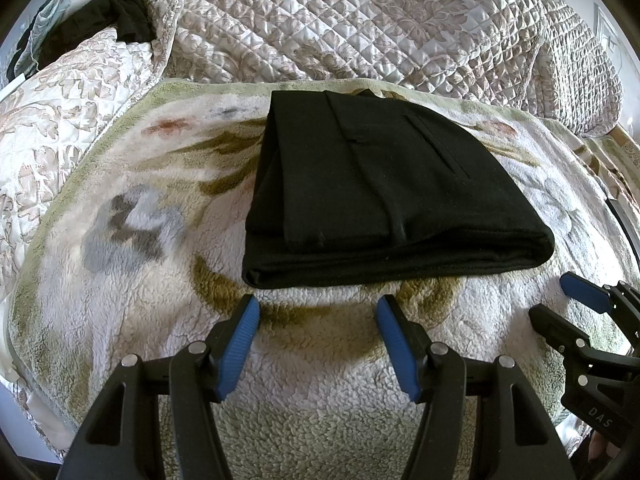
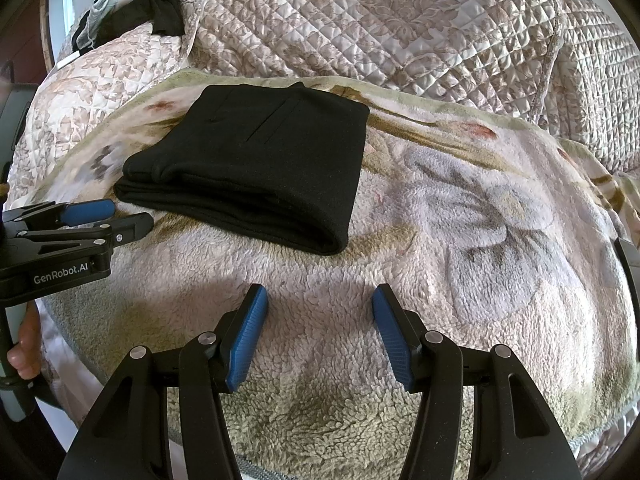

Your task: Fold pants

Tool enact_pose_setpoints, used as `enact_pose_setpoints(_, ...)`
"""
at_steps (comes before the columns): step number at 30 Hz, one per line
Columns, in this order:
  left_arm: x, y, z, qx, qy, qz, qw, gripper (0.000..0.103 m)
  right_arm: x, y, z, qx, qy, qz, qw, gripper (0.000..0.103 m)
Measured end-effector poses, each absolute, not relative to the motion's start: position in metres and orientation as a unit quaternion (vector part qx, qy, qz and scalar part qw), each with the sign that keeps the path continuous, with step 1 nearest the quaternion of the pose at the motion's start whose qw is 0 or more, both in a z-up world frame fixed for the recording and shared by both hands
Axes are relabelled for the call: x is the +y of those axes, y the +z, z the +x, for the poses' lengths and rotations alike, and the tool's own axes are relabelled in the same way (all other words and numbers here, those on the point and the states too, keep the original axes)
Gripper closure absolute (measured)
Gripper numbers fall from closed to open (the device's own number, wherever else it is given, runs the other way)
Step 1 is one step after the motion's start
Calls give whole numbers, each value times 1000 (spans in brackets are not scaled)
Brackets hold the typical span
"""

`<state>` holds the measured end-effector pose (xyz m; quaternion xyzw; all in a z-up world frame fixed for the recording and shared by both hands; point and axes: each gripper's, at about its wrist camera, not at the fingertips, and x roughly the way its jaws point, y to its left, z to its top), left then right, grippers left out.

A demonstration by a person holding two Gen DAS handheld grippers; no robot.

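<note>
The black pants (image 1: 376,188) lie folded into a compact stack on a fleecy floral blanket (image 1: 132,264), a pocket slit facing up. They also show in the right wrist view (image 2: 260,176), up and to the left. My left gripper (image 1: 318,306) is open and empty, just short of the stack's near folded edge. My right gripper (image 2: 320,296) is open and empty over bare blanket (image 2: 480,240), to the right of the stack. The right gripper also shows at the left wrist view's right edge (image 1: 568,300); the left gripper shows at the right wrist view's left edge (image 2: 120,216).
A quilted beige bedspread (image 1: 360,20) rises behind the blanket. Dark and pale clothes (image 1: 116,12) are piled at the far left. A pillow-like quilted bulge (image 1: 576,80) sits at the far right. The person's fingers (image 2: 24,340) hold the left gripper's handle.
</note>
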<state>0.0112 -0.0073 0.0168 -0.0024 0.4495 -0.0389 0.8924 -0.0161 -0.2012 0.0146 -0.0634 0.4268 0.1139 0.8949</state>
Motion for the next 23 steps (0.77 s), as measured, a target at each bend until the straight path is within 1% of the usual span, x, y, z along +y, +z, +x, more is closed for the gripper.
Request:
enact_pose_setpoints(15,-7,17,10,450,-38,-3,892,39,-201,14,-17,423,113,-65,897,47)
enact_pose_setpoints(23,-6,17,10,450,-38,-4,892,38,-203,10,-20,405,103,-68,906,38)
